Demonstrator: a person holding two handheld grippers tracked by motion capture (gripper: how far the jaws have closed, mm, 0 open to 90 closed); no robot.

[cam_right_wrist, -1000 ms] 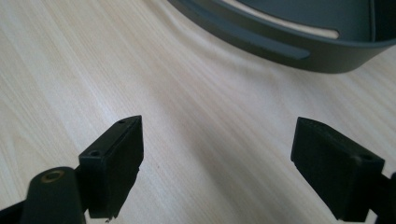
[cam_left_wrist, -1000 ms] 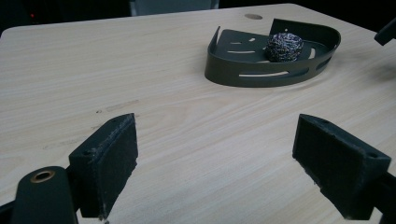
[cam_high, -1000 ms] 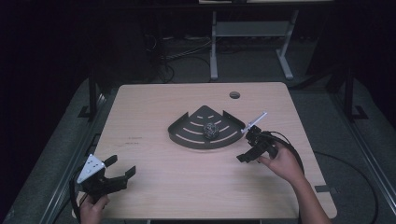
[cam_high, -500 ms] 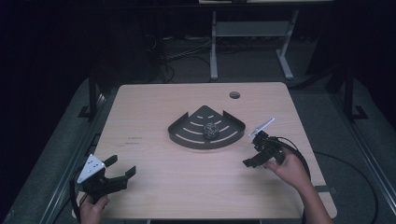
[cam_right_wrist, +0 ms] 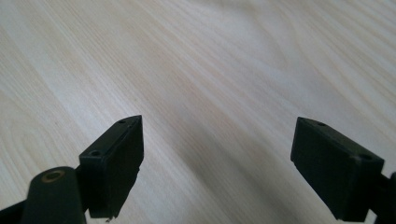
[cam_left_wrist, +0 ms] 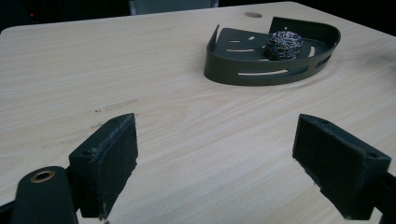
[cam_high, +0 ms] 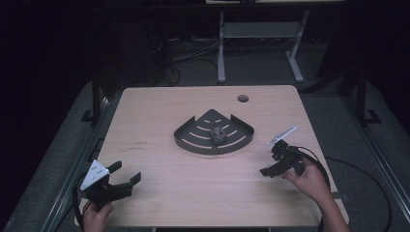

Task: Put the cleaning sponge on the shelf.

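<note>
A dark quarter-round corner tray [cam_high: 193, 140] [cam_left_wrist: 233, 74] lies in the middle of the wooden table. A steel-wool scourer ball [cam_high: 219, 135] [cam_left_wrist: 283, 45] rests in it. My left gripper [cam_high: 124, 174] [cam_left_wrist: 215, 163] hovers open near the table's front left corner, jaws wide apart with bare wood between them, facing the tray from a distance. My right gripper [cam_high: 272, 157] [cam_right_wrist: 217, 163] is open at the right, in front of and to the right of the tray, tilted down at bare tabletop, holding nothing.
A round cable hole [cam_high: 242, 98] [cam_left_wrist: 252, 14] sits in the table's far right part. Black cables [cam_high: 314, 157] trail from the right gripper across the right edge. A white-legged table frame [cam_high: 221, 43] stands behind on the dark floor.
My right gripper has pulled back from the tray's right corner toward the front right. The left gripper has stayed put.
</note>
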